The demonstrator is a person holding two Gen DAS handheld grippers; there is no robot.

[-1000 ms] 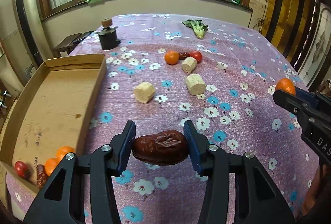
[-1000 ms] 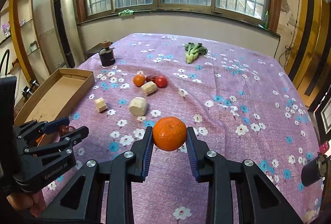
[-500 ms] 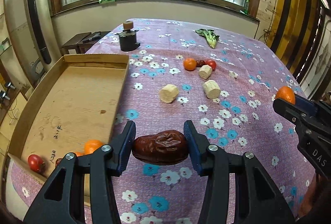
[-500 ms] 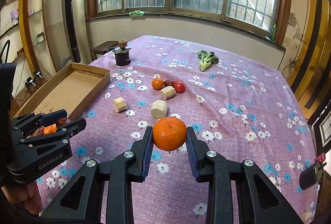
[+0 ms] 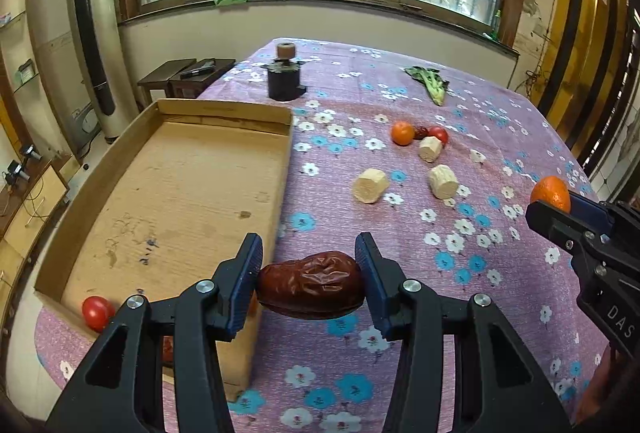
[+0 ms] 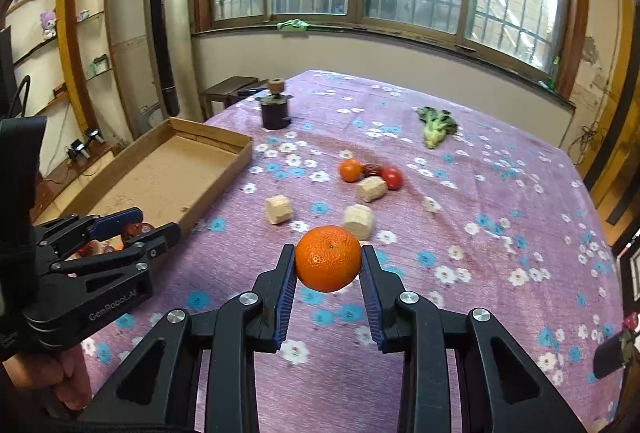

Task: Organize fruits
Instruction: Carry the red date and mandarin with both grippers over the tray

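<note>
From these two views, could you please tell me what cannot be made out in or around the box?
- Box near corner, left wrist view: the left gripper covers most fruit there; only a tomato shows whole.
- Same corner, right wrist view: the left gripper hides it.
- Dark fruit between the far orange and far tomato: too small to identify.

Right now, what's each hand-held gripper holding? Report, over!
Left hand-held gripper shut on red date. Right hand-held gripper shut on orange. Cardboard box alongside, path clear.
</note>
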